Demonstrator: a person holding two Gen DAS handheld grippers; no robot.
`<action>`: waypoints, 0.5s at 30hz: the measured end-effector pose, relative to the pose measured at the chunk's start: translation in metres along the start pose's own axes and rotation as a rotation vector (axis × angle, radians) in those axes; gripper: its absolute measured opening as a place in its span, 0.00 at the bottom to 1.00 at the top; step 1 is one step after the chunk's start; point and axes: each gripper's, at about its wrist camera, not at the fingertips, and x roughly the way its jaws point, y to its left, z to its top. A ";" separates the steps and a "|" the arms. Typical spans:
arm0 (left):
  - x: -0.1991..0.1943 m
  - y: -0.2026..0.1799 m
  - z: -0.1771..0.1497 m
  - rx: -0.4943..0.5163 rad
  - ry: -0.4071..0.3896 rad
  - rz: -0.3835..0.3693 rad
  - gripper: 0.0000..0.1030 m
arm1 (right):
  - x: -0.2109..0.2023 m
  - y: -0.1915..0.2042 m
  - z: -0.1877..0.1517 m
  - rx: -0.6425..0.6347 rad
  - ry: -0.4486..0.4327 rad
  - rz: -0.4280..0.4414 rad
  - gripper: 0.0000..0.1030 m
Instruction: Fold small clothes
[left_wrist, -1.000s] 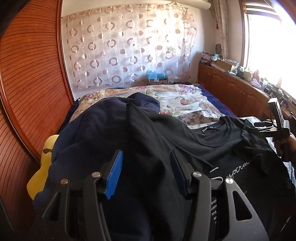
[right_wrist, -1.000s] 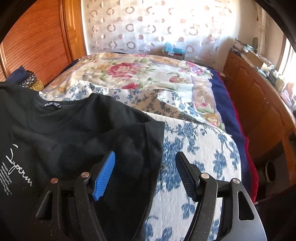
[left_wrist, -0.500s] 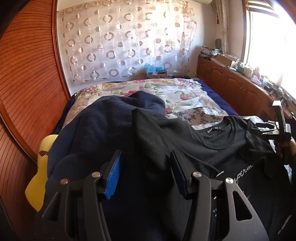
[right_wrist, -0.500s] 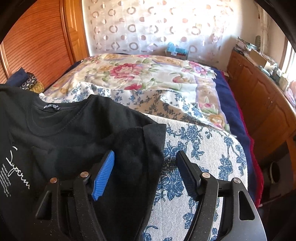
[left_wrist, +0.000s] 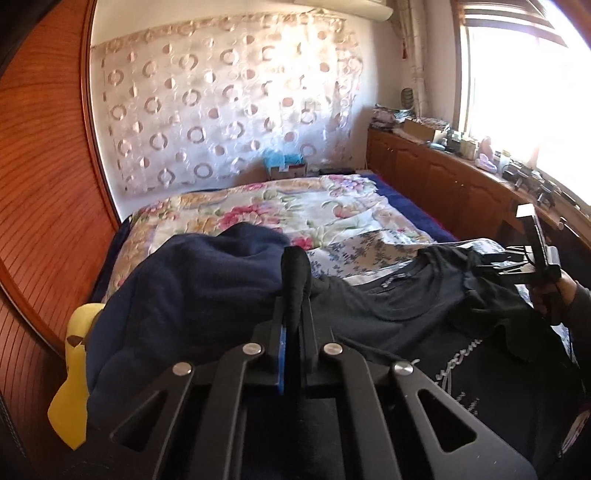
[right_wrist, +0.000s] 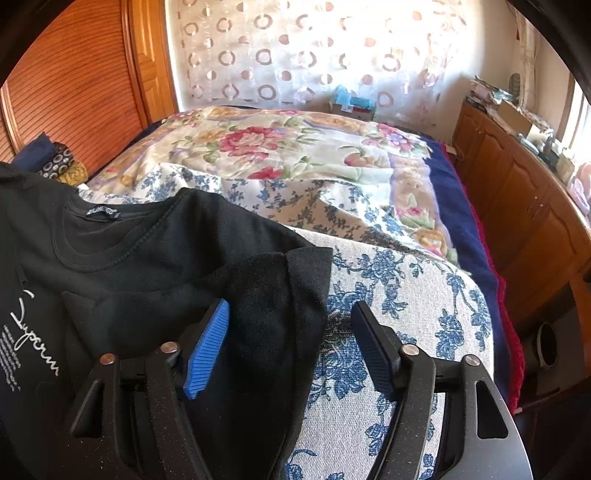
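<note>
A black T-shirt (left_wrist: 424, 306) with white script lies face up on the bed, collar toward the far side. My left gripper (left_wrist: 293, 317) is shut on a pinched fold of its left sleeve, which sticks up between the jaws. In the right wrist view the T-shirt (right_wrist: 129, 266) fills the left half. My right gripper (right_wrist: 290, 336) is open, straddling the edge of the right sleeve (right_wrist: 291, 295), with the blue pad (right_wrist: 208, 343) over the black cloth. The right gripper also shows at the right of the left wrist view (left_wrist: 532, 258).
A dark navy garment (left_wrist: 192, 291) is heaped left of the T-shirt, with a yellow object (left_wrist: 74, 354) beside it. The bed carries a blue-flowered cover (right_wrist: 399, 295) and a floral quilt (right_wrist: 280, 147). Wooden cabinets (right_wrist: 517, 206) run along the right; a wooden wardrobe (left_wrist: 44, 192) stands left.
My left gripper has closed on the black sleeve fabric and lifted a fold of it. My right gripper has stayed open over the right sleeve and barely moved.
</note>
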 end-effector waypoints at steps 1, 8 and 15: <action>-0.004 -0.004 0.000 0.005 -0.009 -0.011 0.01 | -0.001 0.001 0.001 -0.007 0.001 0.011 0.42; -0.038 -0.024 -0.005 0.014 -0.078 -0.055 0.01 | -0.025 0.014 0.004 -0.019 -0.053 0.034 0.05; -0.092 -0.038 -0.028 -0.010 -0.181 -0.084 0.01 | -0.101 0.032 -0.006 -0.008 -0.206 0.048 0.05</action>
